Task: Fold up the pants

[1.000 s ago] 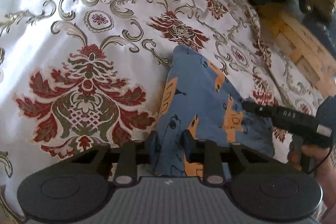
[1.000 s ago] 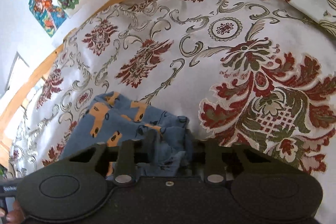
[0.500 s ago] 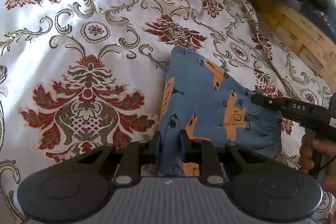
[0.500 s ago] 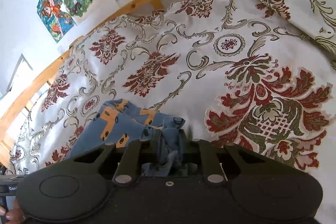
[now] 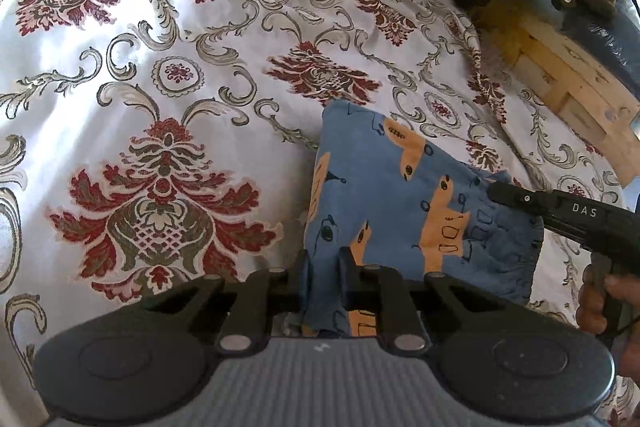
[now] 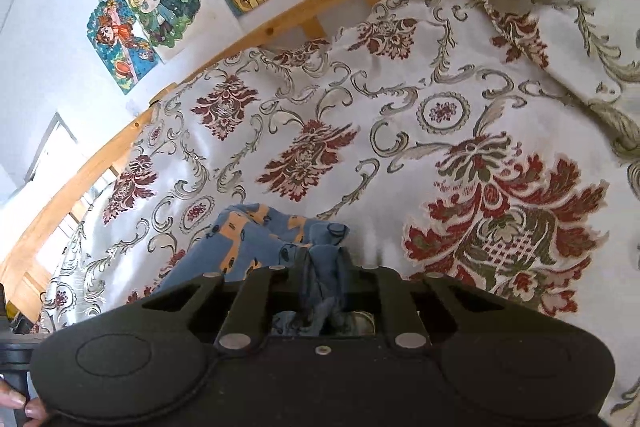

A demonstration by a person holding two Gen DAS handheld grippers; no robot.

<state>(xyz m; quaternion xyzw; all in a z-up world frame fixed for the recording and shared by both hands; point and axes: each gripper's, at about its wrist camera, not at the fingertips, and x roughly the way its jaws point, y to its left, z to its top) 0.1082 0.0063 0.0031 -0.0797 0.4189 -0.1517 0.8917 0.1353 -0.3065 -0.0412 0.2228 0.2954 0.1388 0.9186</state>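
While both grippers pinch the near edge of the blue pants [image 5: 404,203], the cloth hangs forward from them toward the far side of the patterned bedspread [image 5: 168,75], its far end touching the cover. Left gripper [image 5: 326,263] is clamped on the left corner; right gripper [image 6: 322,263] is clamped on a bunched fold at the right, near the gathered waistband. Both are raised level, side by side, so neither is nearer

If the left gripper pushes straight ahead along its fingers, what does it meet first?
The left gripper is already shut on the blue pants; straight ahead lies more of that cloth, then probably the patterned bedspread. Depth is unclear.
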